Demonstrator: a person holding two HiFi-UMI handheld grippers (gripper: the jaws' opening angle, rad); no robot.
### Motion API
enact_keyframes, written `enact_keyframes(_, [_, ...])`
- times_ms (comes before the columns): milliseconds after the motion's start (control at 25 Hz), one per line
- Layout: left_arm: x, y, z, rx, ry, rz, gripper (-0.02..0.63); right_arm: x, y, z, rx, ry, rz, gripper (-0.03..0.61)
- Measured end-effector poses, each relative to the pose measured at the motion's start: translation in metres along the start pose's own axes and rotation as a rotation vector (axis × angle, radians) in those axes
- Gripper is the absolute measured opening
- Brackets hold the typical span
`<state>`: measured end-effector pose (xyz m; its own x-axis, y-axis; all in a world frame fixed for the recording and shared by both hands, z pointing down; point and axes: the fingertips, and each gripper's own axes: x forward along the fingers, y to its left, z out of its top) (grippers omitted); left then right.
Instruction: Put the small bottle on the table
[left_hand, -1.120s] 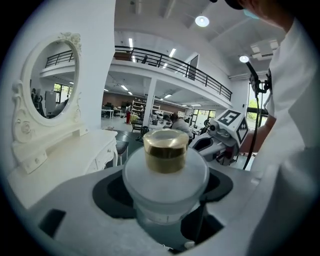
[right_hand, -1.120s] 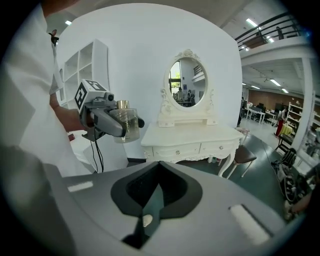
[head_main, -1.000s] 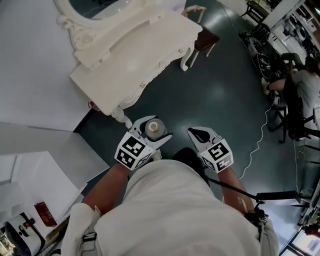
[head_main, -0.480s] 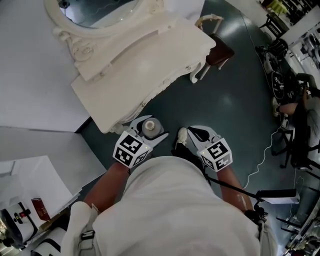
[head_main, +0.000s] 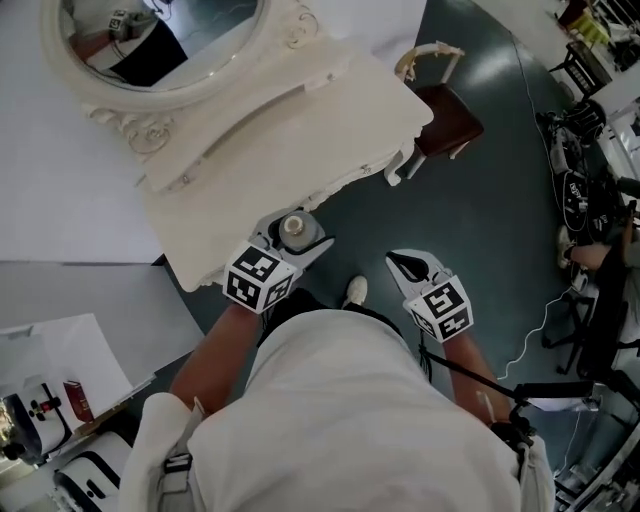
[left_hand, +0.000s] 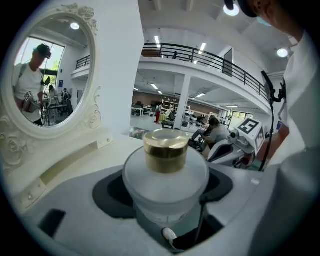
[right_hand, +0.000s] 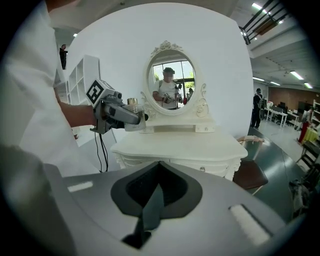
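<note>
One small bottle (left_hand: 166, 150), gripped by the left claw (head_main: 299, 236); one table (head_main: 300, 120).

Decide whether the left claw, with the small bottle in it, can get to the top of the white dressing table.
Probably yes. The left claw, shut on the small bottle, is at the front edge of the dressing table. The table's top just ahead looks bare, and nothing stands between.
</note>
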<state>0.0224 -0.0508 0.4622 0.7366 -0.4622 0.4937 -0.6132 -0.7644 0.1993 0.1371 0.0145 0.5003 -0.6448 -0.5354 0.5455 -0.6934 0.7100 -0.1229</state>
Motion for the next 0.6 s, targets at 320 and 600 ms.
enact_keyframes(320, [0.068, 0.084, 0.046, -0.058, 0.005, 0.114, 0.339, 0.029, -0.075, 0.017, 0.042, -0.004, 0.029, 0.002])
enact_keyframes(600, [0.124, 0.183, 0.085, -0.093, -0.026, 0.173, 0.339, 0.064, -0.149, 0.067, 0.025, 0.007, -0.001, 0.002])
